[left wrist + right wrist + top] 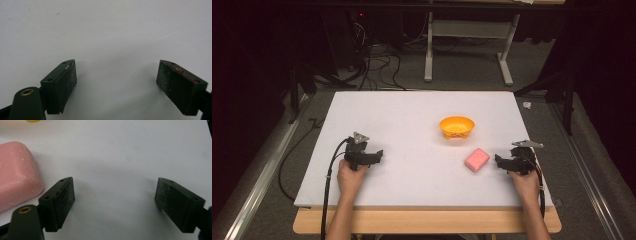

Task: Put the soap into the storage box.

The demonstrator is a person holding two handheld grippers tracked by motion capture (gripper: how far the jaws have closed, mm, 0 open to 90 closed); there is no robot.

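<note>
**A:** so what's on the board right now? I see a white table top with an orange bowl sitting right of centre, toward the far half.

**B:** yep, and the pink soap bar lies just in front of the bowl, a bit to its right, apart from it. Nothing between the soap and the right gripper, clear path. Past the far edge there's a floor with cables and a white table frame.

**A:** how are the hands posed?

**B:** both rest low on the near half, well apart. The right gripper points left at the soap, near it but not touching. In the right gripper view the soap sits left of the left jaw, outside the gap.

**A:** jaws?

**B:** right ones are spread wide, nothing in them. The left gripper points right, jaws also released over bare table.
</note>
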